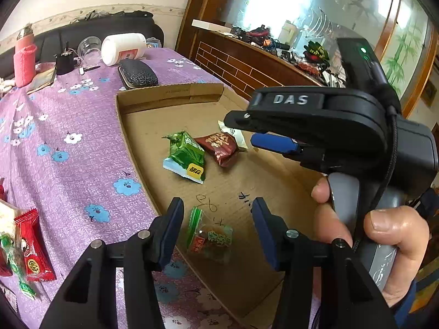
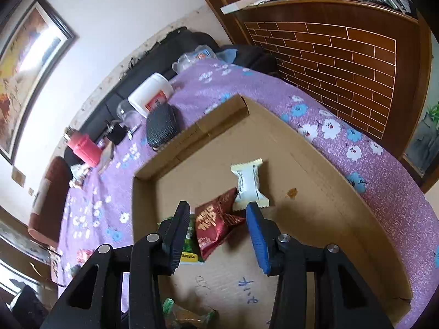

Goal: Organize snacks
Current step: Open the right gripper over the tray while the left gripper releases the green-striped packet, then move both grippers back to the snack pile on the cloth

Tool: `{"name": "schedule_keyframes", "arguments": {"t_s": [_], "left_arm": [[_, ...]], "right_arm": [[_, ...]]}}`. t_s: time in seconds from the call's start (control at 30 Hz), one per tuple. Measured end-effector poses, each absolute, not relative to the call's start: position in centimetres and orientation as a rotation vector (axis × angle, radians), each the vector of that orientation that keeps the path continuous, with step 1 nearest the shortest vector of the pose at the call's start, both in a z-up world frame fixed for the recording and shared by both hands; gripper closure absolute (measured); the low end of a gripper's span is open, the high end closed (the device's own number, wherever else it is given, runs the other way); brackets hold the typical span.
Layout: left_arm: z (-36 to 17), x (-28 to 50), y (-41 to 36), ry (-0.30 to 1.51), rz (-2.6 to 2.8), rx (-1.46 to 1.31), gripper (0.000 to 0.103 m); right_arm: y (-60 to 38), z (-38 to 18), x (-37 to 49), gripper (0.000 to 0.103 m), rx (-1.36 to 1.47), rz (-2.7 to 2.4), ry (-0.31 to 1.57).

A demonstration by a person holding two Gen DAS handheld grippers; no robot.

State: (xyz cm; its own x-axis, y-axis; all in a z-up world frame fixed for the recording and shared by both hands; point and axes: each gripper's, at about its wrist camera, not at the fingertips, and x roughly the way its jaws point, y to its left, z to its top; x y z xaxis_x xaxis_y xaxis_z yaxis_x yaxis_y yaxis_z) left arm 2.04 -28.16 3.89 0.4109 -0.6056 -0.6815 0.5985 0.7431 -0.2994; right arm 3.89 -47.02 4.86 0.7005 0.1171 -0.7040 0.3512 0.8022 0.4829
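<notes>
A shallow cardboard tray [image 1: 170, 98] [image 2: 343, 192] lies on the purple flowered tablecloth. In it are a green snack pack [image 1: 186, 156], a dark red snack pack [image 1: 222, 148] [image 2: 214, 224], a white snack pack [image 1: 234, 134] [image 2: 248, 183] and a clear green-edged candy bag [image 1: 211, 235] [image 2: 189, 315]. My left gripper [image 1: 218, 227] is open and empty, just above the clear bag. My right gripper [image 2: 218, 233] [image 1: 263, 134] is open and empty, above the dark red pack. More snacks, including a red pack [image 1: 33, 246], lie on the cloth at the left.
At the table's far end are a black glasses case [image 1: 138, 74] [image 2: 162, 126], a white jar on its side [image 1: 123, 48] [image 2: 151, 96], a clear cup [image 1: 89, 48], a pink bottle [image 1: 24, 60] [image 2: 83, 148]. A wooden cabinet [image 1: 247, 63] stands to the right.
</notes>
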Motion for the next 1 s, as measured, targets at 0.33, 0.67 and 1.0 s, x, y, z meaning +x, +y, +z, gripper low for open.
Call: {"name": "schedule_keyframes", "arguments": {"t_s": [0.33, 0.67, 1.0], "left_arm": [[4.4, 2.0, -27.5, 0.845, -0.750, -0.038, 0.050], [5.8, 2.0, -26.5, 0.867, -0.714, -0.064, 0.050], [8.0, 0.5, -22.5, 0.866, -0.660, -0.082, 0.050]], "right_arm": [[-47.2, 5.5, 3.7, 0.057, 0.663, -0.141, 0.760], [-46.6, 6.2, 3.5, 0.057, 0.620, -0.125, 0.724], [-43.9, 7.3, 3.4, 0.057, 0.509, -0.049, 0.643]]}}
